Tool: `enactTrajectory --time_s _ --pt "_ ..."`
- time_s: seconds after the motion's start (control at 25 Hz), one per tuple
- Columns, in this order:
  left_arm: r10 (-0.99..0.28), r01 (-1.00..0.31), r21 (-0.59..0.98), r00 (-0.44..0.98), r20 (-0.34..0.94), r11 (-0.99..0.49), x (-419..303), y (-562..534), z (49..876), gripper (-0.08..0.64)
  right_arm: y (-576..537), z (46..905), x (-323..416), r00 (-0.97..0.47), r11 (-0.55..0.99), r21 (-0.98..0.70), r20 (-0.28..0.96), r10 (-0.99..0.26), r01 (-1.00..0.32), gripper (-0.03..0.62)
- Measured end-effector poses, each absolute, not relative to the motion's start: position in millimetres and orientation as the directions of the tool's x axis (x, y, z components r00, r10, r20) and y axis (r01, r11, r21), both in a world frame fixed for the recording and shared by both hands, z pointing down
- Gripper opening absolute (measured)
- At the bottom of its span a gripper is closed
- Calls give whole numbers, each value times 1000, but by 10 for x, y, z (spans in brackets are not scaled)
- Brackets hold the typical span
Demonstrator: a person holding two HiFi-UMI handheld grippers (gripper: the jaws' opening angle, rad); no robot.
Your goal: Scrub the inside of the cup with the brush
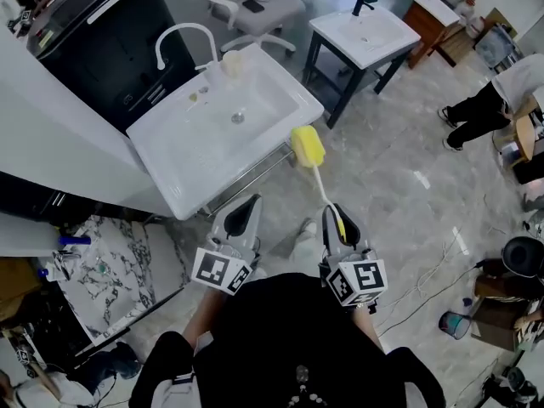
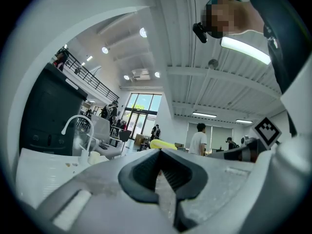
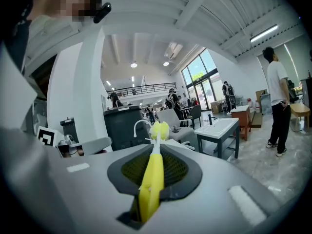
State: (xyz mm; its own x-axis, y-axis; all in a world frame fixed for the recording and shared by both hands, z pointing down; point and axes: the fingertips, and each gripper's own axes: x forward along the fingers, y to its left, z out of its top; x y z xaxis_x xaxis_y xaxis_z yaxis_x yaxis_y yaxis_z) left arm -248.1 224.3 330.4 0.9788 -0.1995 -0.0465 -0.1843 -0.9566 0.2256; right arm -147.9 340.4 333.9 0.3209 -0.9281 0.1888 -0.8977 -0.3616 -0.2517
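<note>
My right tongs pinch the brush handle, head forward, ready for the cup ahead; left tongs pressed together, empty.

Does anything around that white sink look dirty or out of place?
Only slightly. A few small brownish specks lie on the back ledge of the sink, beside the faucet and near the pale cup. They stand out against the white, but they are too small to identify. Nothing looks spilled or tipped.

No lettering, label or number is legible — anywhere in view.
</note>
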Motion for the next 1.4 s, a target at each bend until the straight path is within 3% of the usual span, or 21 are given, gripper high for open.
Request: enactTrajectory --time_s 0.72,1.16,1.4 --pt "-390 -372 216 920 -44 -903 -805 2119 3159 2 3005 3281 322 98 -144 -285 169 -981 -948 43" --pt "-525 -508 210 851 -30 -835 -728 2002 3151 2 2928 3280 649 12 -56 -299 147 -989 -953 43" --pt "-523 -507 197 852 -32 -839 -642 1881 3169 2 2820 3247 694 10 -49 -293 133 -991 -955 43"
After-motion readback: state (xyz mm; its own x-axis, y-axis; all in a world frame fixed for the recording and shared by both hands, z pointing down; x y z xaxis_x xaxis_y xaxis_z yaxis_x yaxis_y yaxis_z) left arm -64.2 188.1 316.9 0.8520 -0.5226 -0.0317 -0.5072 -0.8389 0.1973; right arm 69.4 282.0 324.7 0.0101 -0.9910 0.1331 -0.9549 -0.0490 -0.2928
